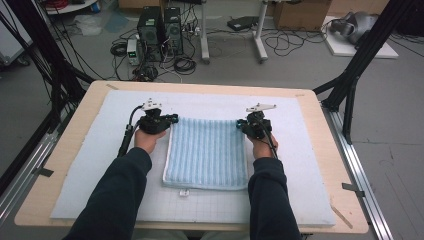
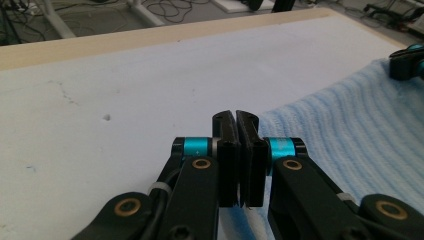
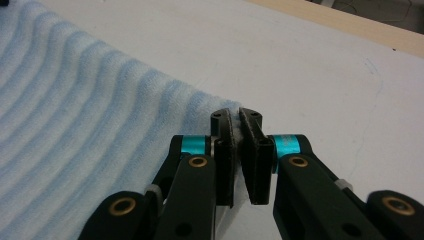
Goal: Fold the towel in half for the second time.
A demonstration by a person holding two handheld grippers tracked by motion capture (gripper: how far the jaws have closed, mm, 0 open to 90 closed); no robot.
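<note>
A light blue ribbed towel [image 1: 206, 152] lies flat on the white mat [image 1: 300, 165]. My left gripper [image 1: 172, 120] sits at the towel's far left corner. In the left gripper view its jaws [image 2: 235, 117] are pressed together, with the towel [image 2: 350, 125] running up to them and blue cloth showing under them. My right gripper [image 1: 241, 123] is at the far right corner. In the right gripper view it [image 3: 236, 117] is shut, pinching the corner of the towel [image 3: 75, 110]. Far off in the left gripper view, the right gripper [image 2: 407, 60] rests on the towel's edge.
The mat covers a wooden table [image 1: 80, 115] with a bare rim all round. A small clear object [image 1: 184, 192] lies on the mat just in front of the towel's near edge. Black frame posts [image 1: 360, 55] stand at both far corners, with computers and cables on the floor behind.
</note>
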